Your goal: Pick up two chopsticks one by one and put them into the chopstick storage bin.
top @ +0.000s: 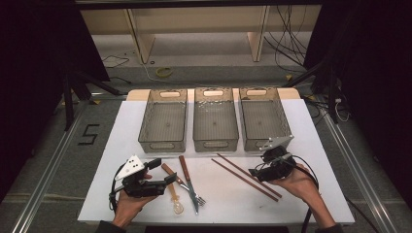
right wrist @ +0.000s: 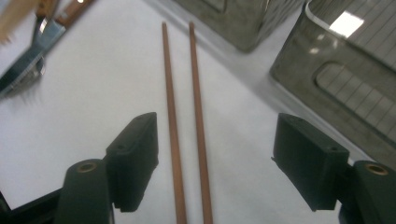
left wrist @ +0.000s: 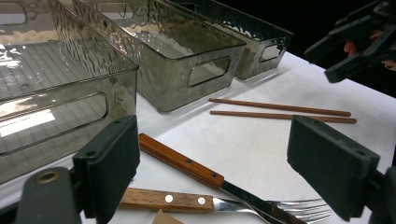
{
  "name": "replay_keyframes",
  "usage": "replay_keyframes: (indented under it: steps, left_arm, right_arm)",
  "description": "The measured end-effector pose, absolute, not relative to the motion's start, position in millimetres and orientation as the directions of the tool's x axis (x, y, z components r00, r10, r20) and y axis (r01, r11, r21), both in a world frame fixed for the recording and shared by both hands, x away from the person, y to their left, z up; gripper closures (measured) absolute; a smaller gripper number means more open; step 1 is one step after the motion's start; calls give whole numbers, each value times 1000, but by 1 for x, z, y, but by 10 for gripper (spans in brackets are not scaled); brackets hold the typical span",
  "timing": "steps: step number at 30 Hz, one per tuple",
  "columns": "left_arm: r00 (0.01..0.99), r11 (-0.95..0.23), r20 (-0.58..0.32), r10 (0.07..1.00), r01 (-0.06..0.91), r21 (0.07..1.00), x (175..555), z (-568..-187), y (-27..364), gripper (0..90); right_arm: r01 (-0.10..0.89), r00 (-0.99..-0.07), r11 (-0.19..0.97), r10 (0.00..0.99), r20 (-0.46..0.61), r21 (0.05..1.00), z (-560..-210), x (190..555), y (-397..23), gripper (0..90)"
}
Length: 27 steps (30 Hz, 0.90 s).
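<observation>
Two brown chopsticks (top: 245, 175) lie side by side on the white table sheet (top: 228, 204), right of centre. My right gripper (top: 260, 165) hovers open over their far end; in the right gripper view the chopsticks (right wrist: 187, 116) run up between the spread jaws of that gripper (right wrist: 215, 163). A wood-handled fork (top: 191, 183) crosses a wood-handled knife (top: 170, 172), and a pale spoon (top: 176, 202) lies beside them. My left gripper (top: 163, 171) is open and empty just left of them. In the left gripper view, the knife handle (left wrist: 180, 161) lies between the jaws of the left gripper (left wrist: 219, 172).
Three smoky translucent bins stand in a row at the back: left (top: 162, 144), middle (top: 215, 144), right (top: 253, 144). Nothing lies in them. The right bin's wall (right wrist: 345, 88) is close beside my right gripper. The sheet's front edge is near the person's hands.
</observation>
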<state>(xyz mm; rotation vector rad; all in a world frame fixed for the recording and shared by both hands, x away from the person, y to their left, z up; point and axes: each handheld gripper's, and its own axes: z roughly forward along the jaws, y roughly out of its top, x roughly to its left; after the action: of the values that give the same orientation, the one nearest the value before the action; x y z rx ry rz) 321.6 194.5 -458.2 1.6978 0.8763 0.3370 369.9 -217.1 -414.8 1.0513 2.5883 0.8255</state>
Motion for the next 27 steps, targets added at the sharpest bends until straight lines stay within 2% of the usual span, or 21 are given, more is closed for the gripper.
replay_keyframes:
  steps: [8,19,27]
  left_arm:
    - [681,-83,-216,699,377,922,322,-458,195,165]
    - [682,-83,-216,698,378,922,322,-459,194,165]
    - [685,-88,-213,696,377,922,322,-459,194,165]
  right_arm:
    - [625,-716,660,698,-31,417,-431,378,-213,466]
    - [633,-738,706,674,-25,317,-441,382,-212,606]
    - [636,-752,728,660,-9,257,-447,381,-210,676]
